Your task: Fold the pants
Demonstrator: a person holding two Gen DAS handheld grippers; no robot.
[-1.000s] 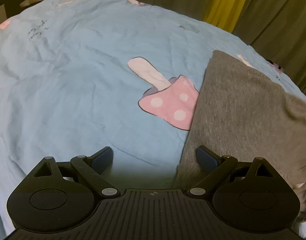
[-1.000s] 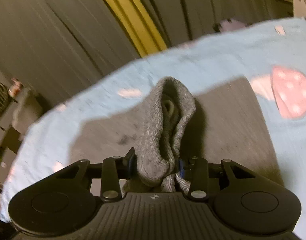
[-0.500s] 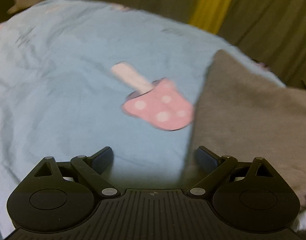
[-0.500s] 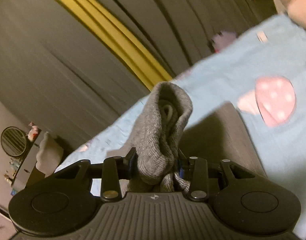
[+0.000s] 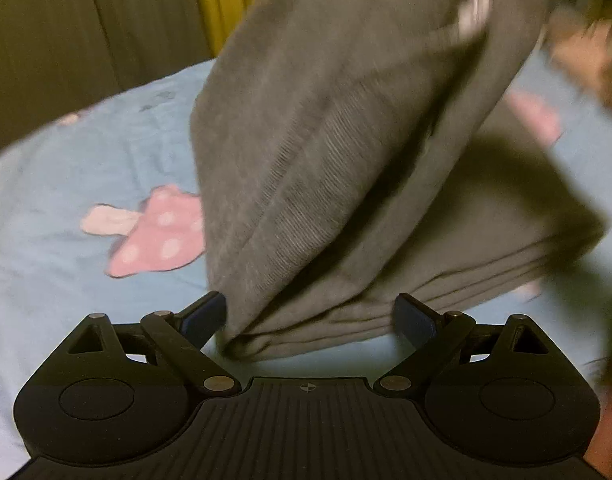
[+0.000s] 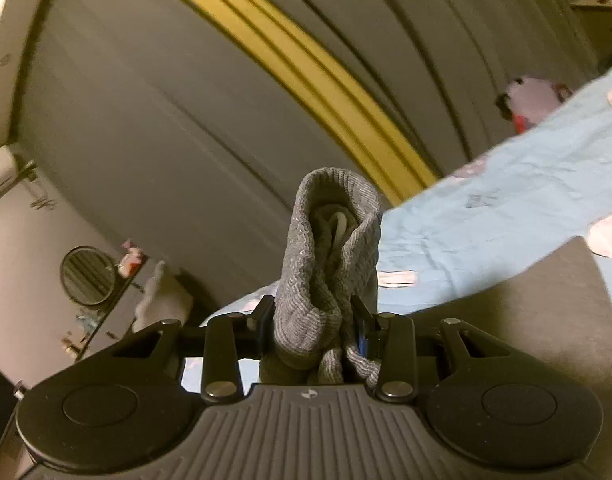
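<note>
The grey pants (image 5: 346,140) hang down from the upper right in the left wrist view, and their lower layers lie folded on the bed. A folded corner of them rests between the fingers of my left gripper (image 5: 310,316), which stands wide open; the left pad (image 5: 205,314) sits right at the fabric's edge. In the right wrist view my right gripper (image 6: 314,320) is shut on a bunched ribbed end of the pants (image 6: 326,264) and holds it up above the bed. More of the pants (image 6: 506,340) spreads out below at the right.
The bed has a light blue sheet (image 5: 65,168) with a pink mushroom print (image 5: 153,236). Olive curtains with a yellow stripe (image 6: 306,68) hang behind it. A round mirror (image 6: 87,276) stands on a dresser at the left, and a plush toy (image 6: 530,100) sits at the bed's far edge.
My right gripper has risen with the bunched fabric and now faces the curtains. My left gripper has slid and rolled to the pants, so the folded corner now lies between its fingers.
</note>
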